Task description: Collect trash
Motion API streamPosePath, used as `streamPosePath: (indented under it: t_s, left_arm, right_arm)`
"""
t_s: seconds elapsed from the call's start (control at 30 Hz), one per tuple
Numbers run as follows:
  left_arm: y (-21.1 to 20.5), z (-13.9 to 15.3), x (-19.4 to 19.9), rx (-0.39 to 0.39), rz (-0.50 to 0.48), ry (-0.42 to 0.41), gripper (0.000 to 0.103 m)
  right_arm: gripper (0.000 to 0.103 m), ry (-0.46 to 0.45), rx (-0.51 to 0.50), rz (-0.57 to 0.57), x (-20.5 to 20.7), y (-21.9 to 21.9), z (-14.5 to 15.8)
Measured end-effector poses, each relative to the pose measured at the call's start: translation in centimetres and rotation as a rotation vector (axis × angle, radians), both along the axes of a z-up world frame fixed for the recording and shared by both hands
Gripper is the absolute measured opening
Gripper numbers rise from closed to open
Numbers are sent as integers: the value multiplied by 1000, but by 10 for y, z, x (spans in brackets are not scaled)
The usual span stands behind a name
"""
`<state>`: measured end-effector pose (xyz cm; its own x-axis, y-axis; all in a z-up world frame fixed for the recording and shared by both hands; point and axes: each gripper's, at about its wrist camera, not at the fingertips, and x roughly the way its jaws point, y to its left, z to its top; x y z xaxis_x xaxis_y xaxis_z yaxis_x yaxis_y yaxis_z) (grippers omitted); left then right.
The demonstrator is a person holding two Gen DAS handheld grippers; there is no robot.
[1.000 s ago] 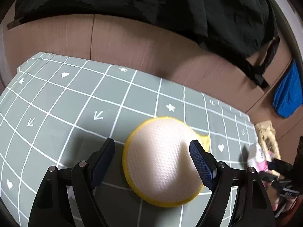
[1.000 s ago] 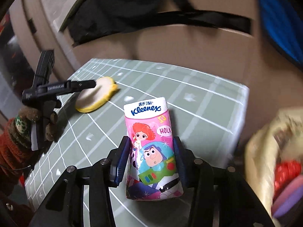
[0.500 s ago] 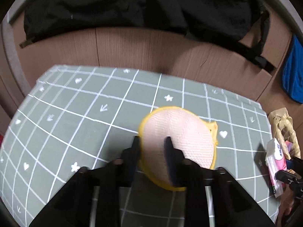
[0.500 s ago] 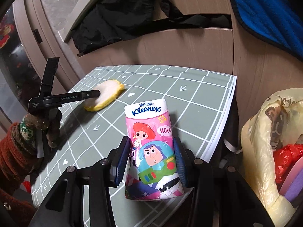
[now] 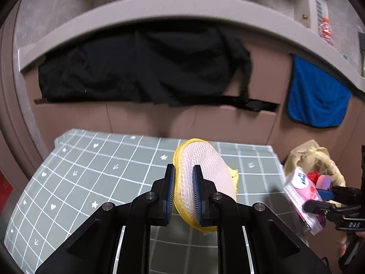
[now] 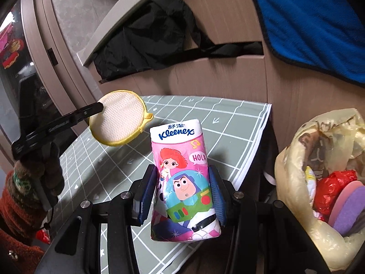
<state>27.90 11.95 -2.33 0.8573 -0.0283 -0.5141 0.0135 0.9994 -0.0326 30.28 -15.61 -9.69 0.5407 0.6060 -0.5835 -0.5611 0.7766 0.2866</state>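
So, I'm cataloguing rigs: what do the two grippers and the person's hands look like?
Both grippers, left gripper and right gripper, are black frames with silver screws and blue ribbed fingers. White lettering marks the handles. The left hand wears a dark knitted glove and a rust-orange sleeve.

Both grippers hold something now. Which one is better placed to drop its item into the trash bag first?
Probably the right gripper. Its Kleenex pack is at the mat's edge, next to the open trash bag. The left gripper holds the yellow-rimmed mesh pad above the mat's middle.
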Motion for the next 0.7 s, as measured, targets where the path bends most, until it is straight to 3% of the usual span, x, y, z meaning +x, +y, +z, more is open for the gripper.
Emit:
streamPosePath:
  t_s: [0.43, 0.7]
  left_arm:
    - [-39, 37, -40, 0, -29, -133, 16]
    - [-84, 67, -55, 17, -90, -232, 12]
  right_arm:
    - [42, -145, -5, -38, -24, -18, 55]
    - [42, -251, -28, -101, -43, -48, 90]
